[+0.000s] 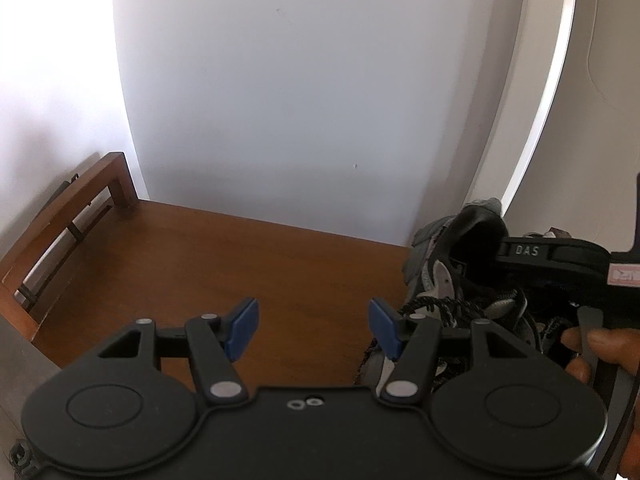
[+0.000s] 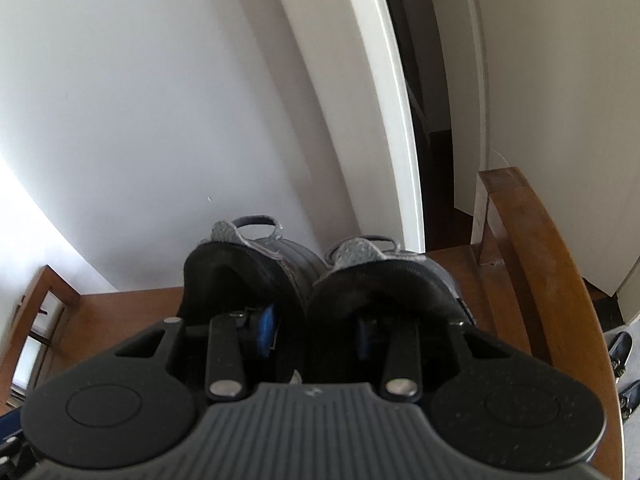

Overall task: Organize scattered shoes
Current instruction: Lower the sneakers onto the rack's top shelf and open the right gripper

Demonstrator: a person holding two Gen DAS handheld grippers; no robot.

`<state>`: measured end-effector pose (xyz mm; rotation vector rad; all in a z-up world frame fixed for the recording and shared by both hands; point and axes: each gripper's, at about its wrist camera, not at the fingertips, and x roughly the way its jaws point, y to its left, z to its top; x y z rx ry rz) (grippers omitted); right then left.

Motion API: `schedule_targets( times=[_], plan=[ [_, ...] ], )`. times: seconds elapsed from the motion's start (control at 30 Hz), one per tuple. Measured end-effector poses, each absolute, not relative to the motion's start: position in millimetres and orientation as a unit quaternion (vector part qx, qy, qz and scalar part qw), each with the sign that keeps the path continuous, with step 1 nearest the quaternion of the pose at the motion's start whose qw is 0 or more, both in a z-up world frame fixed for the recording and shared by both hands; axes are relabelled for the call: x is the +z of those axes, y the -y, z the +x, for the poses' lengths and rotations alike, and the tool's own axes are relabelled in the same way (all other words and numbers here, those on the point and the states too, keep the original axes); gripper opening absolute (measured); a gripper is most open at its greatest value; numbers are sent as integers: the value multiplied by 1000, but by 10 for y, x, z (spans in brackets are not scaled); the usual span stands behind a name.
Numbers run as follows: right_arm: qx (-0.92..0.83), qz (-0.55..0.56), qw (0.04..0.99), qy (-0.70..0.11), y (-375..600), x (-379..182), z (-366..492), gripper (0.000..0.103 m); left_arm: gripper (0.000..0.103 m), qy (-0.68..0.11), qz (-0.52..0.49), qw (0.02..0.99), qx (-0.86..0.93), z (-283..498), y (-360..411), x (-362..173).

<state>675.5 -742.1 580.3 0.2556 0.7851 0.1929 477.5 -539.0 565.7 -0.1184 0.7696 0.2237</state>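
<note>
Right gripper (image 2: 316, 338) is basically buried in the shoes: one blue pad (image 2: 267, 330) sits down inside the left shoe (image 2: 256, 264), the other finger drops into the right shoe (image 2: 384, 276), so the two inner collar walls are pinched together between them. Jaws partly closed, and it looks like a grip on both shoes at once, as a pair

Using the bench (image 1: 224, 256) as the landmark: the pair sits over its right end, heels pointing at the wall (image 1: 288, 100), toes back toward the camera, so the long axis runs straight along the fingers. Whatever comes next, probably setting the pair down square to the wall, depends on keeping that line

Left gripper (image 1: 313, 328) is wide open, holding nothing, hovering over the bare middle of the bench with the shoes just off to its right. So the right hand (image 1: 600, 350) is the one doing the work, left is near enough to nudge

Hard to tell:
- whether the soles already touch the bench, gripper body blocks it
- toes and laces mostly hidden in the right view
- right pad is dark, barely visible
- something dark at the far right edge past the bench arm (image 2: 532, 248), maybe more shoes, too cut off to say
</note>
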Motion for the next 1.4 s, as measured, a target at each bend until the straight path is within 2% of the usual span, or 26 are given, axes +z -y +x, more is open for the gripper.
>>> schedule_targets(
  times=[0.67,0.83,1.2,1.4],
  plan=[
    [112,76,893,-430,7124,5362,7348,43,60,-389,-68,911,121,4712,5590,5586],
    [115,59,892,-433,7040,5297,7395,51,60,-390,-68,910,122,4676,5587,5603],
    [94,62,896,-429,6936,5249,7398,56,60,-391,-73,909,127,4480,5489,5661],
    [84,55,911,-401,6870,5299,7240,56,60,-386,-77,910,133,4320,5340,5706]
  ],
)
